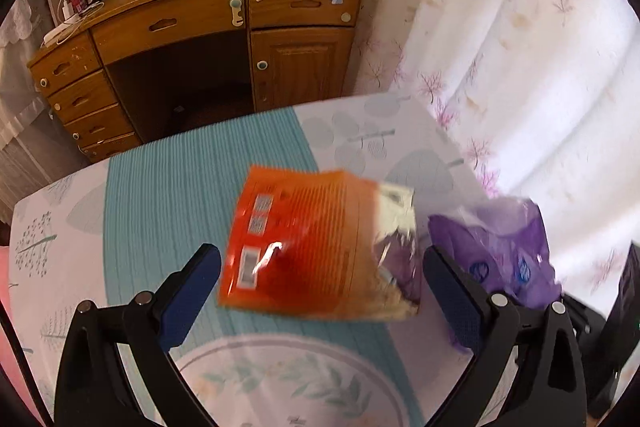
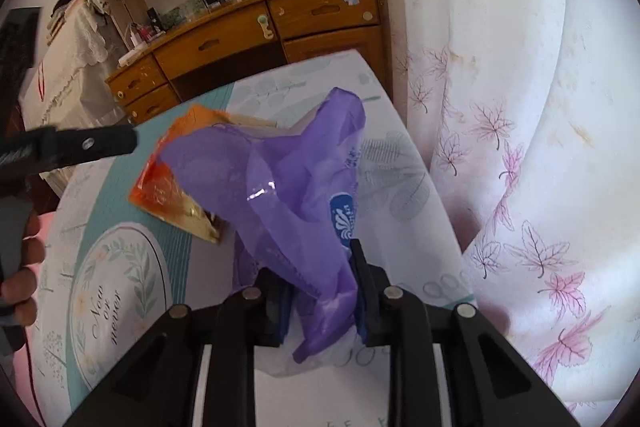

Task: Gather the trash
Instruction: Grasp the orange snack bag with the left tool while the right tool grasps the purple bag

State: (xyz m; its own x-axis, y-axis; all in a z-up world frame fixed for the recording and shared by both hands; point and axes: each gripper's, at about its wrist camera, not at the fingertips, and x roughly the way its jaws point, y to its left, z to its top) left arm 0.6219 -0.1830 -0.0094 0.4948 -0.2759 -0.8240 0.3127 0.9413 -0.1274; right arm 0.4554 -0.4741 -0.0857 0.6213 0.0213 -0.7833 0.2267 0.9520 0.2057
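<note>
Right gripper (image 2: 322, 291): jaws drawn close, pinching the lower end of a crumpled purple plastic bag (image 2: 288, 187), which stands up from the patterned tablecloth (image 2: 404, 163). Left gripper (image 1: 320, 267): jaws spread wide, holding nothing, hovering around an orange wrapper (image 1: 304, 247) lying flat on the cloth, pads clear of it. Wrapper sits just left of the purple bag, partly tucked behind it. A hand (image 2: 20, 267) grips the left tool's handle.

Left claw (image 1: 322, 277): black frame, blue pads, silver screws | Right claw (image 2: 322, 291): black linkage, blue pads, round silver screws | Hand (image 2: 20, 267) at 9 o'clock: bare fingers on grey handle
</note>
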